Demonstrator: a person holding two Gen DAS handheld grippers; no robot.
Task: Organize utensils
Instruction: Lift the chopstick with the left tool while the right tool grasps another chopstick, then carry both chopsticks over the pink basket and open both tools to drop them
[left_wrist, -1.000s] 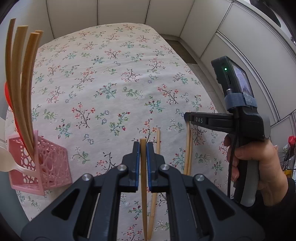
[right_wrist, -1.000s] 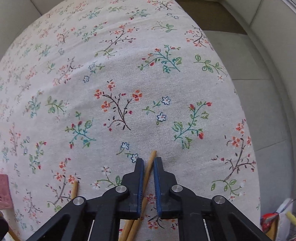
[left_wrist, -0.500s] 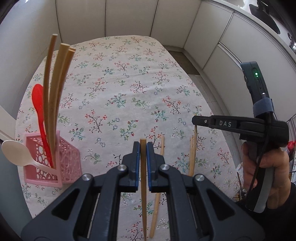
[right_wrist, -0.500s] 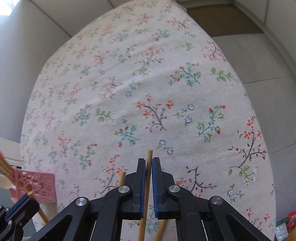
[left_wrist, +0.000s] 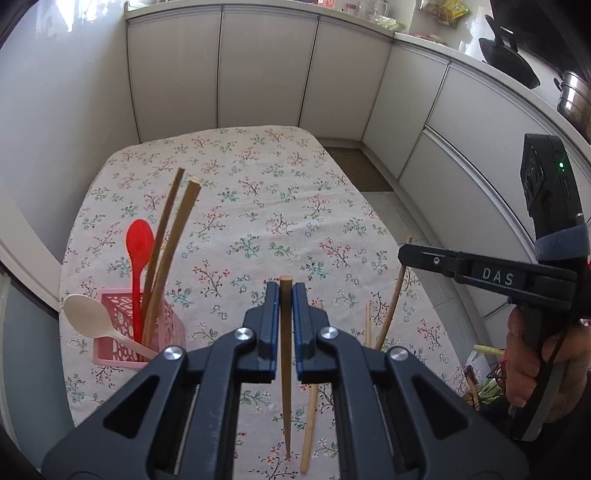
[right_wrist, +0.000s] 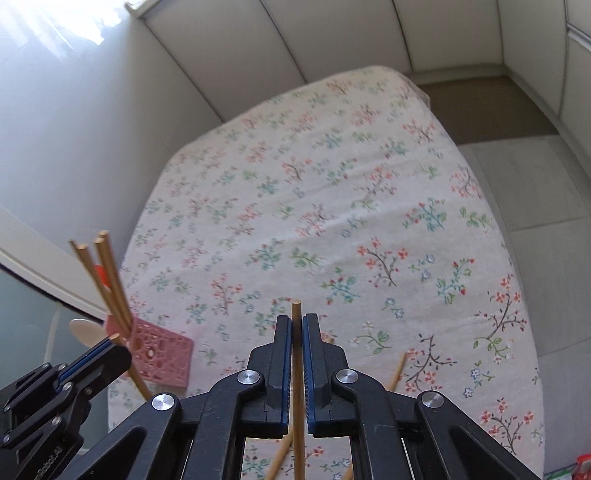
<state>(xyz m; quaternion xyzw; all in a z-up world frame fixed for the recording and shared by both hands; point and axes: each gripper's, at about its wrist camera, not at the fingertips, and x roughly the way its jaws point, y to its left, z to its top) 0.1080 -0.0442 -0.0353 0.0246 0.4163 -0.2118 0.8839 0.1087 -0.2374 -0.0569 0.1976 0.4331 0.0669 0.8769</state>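
My left gripper (left_wrist: 284, 291) is shut on a brown chopstick (left_wrist: 285, 369), held well above the flowered table. My right gripper (right_wrist: 296, 325) is shut on a lighter wooden chopstick (right_wrist: 297, 398), also lifted; it shows at the right of the left wrist view (left_wrist: 413, 254) with its chopstick (left_wrist: 393, 306) hanging down. A pink lattice basket (left_wrist: 162, 332) at the table's left edge holds a red spoon (left_wrist: 139, 251), a cream spoon (left_wrist: 88, 317) and chopsticks (left_wrist: 173, 240). It also shows in the right wrist view (right_wrist: 162, 354). Loose chopsticks (left_wrist: 309, 410) lie on the cloth below.
The flowered tablecloth (left_wrist: 258, 206) covers the table against a white wall on the left. White cabinets (left_wrist: 266, 70) stand behind and to the right. Floor (right_wrist: 535, 206) lies past the table's right edge. More loose chopsticks (right_wrist: 397, 371) lie near the front edge.
Both grippers have risen well above the table, each carrying its chopstick. The views have tilted up, so the basket and cabinets now show.
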